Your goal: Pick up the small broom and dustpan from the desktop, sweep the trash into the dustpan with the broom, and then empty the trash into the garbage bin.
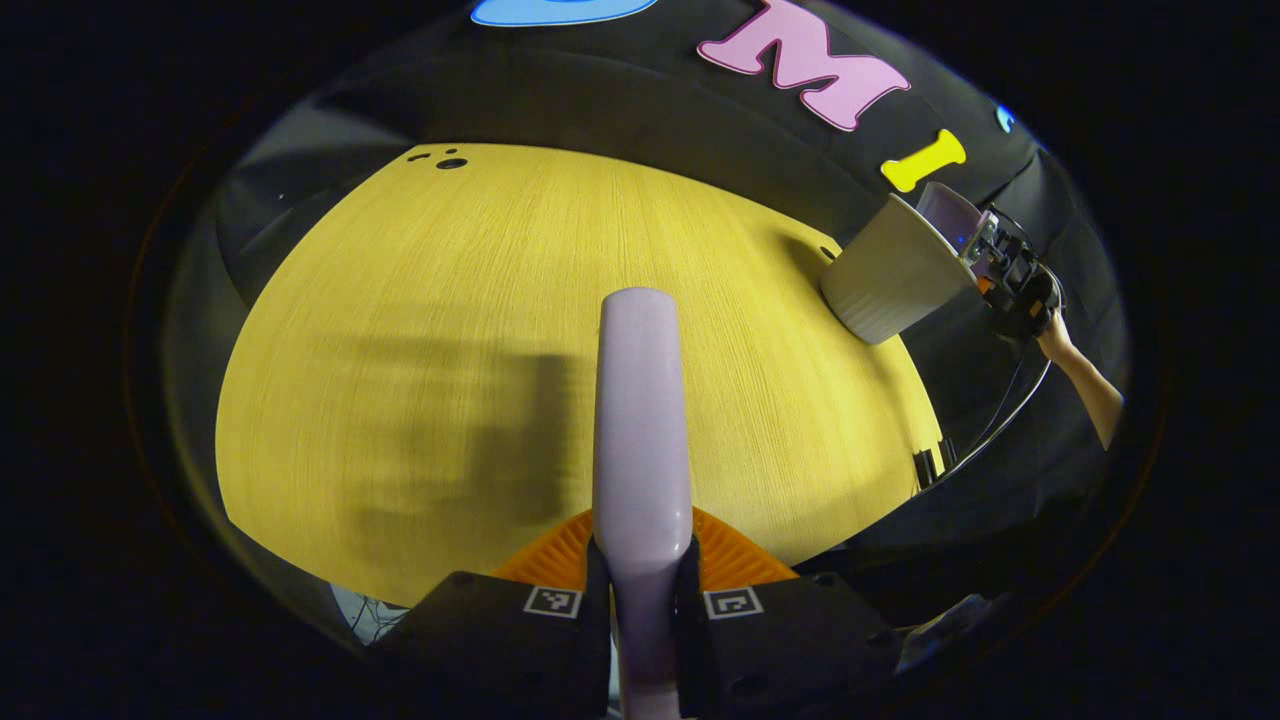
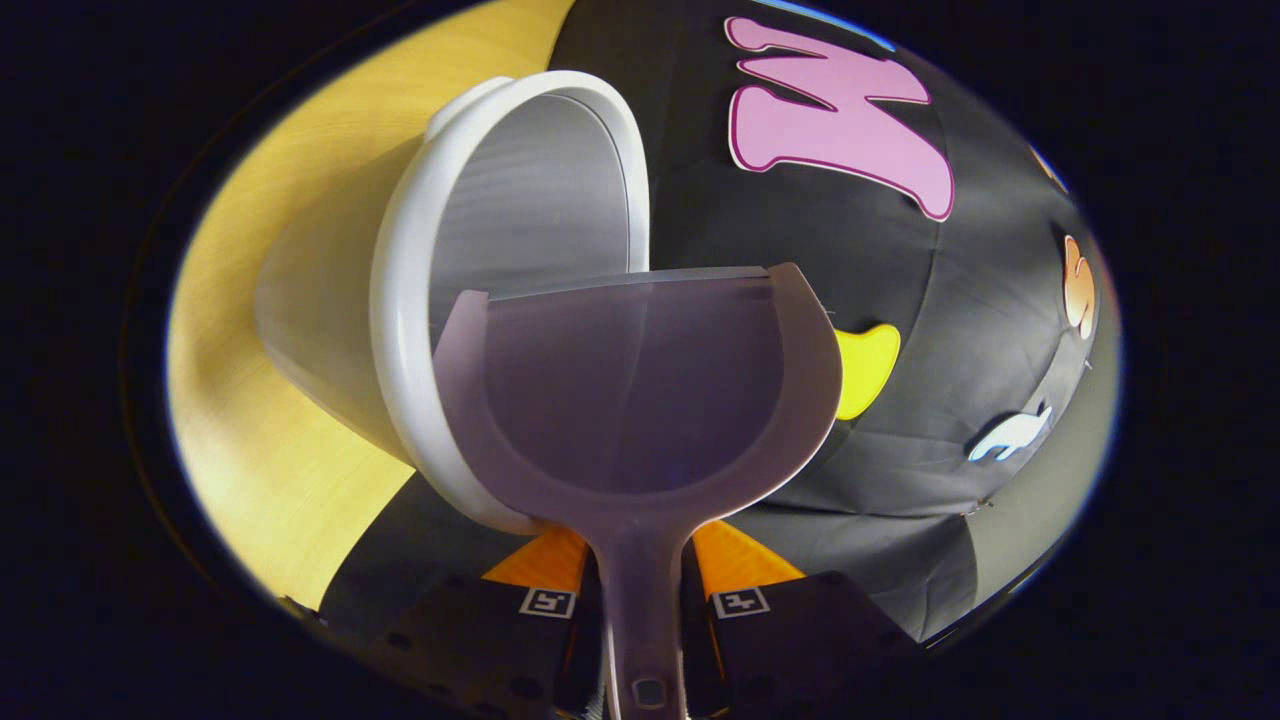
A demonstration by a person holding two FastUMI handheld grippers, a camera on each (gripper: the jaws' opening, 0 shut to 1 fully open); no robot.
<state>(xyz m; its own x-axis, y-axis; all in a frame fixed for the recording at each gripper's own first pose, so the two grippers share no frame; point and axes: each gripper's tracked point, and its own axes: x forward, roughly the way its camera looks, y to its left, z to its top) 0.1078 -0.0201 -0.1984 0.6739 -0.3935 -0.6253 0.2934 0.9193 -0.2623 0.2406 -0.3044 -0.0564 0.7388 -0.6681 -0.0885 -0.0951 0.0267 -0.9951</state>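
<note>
Broom (image 1: pixel 640 400) pinched between the fingers of the left gripper (image 1: pixel 642 590), sticking out ahead over the wide bare yellow desktop (image 1: pixel 420 300). Dustpan (image 2: pixel 640 390) gripped by its handle in the right gripper (image 2: pixel 640 600), pan just ahead, lip at the mouth of the white garbage bin (image 2: pixel 500 200). From the left gripper view, bin seen at the desk's far edge.

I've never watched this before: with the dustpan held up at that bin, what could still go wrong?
1. The bin stands near the desk edge; a nudge from the dustpan could topple it.
2. The pan's lip sits at the bin's rim, not inside, so trash might spill outside.
3. The left tongs hold the broom above the desk; it could slip.
</note>
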